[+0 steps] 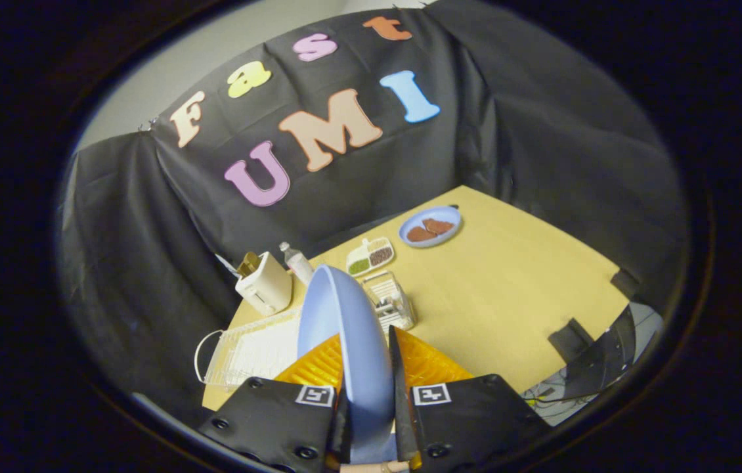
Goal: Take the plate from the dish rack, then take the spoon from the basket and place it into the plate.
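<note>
Plate (351, 341) on edge, clamped in gripper (371, 394), above dish rack (246, 355); basket (389, 302) just beyond.

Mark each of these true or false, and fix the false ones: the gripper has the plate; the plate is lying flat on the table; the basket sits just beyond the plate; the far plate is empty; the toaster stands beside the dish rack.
1. The hand-held gripper has the light blue plate. True: the plate's rim sits between both fingers, which press on it.
2. The plate lies flat on the table. False: it is held on edge, upright, above the table.
3. The small white basket sits just beyond the held plate. True.
4. The far blue plate is empty. False: it holds brown pieces of food.
5. The toaster stands beside the dish rack. True: it stands just behind the rack.
</note>
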Demonstrator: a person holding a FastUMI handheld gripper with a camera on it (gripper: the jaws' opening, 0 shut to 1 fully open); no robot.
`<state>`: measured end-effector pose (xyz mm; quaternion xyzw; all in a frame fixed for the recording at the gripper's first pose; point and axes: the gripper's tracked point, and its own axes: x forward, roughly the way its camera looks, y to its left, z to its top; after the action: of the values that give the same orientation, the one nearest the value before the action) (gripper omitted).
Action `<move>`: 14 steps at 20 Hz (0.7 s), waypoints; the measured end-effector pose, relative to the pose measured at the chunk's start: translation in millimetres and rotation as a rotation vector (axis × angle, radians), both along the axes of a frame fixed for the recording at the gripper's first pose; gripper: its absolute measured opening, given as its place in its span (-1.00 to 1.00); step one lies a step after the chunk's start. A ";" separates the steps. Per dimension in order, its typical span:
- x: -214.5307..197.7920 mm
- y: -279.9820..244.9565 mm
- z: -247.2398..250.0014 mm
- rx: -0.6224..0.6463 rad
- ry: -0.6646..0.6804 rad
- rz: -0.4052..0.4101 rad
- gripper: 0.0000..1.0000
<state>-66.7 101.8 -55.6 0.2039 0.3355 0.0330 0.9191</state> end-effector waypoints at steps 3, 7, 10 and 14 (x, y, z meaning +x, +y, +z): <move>-18.2 -24.3 -54.5 0.074 0.071 -0.038 -0.41; -22.9 -48.1 -128.4 0.145 0.157 -0.083 -0.41; -15.1 -44.3 -159.2 0.205 0.175 -0.077 -0.41; 4.2 -38.9 -177.6 0.287 0.164 -0.066 -0.41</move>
<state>-62.5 62.9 -233.2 0.3460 0.3944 0.0335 0.8507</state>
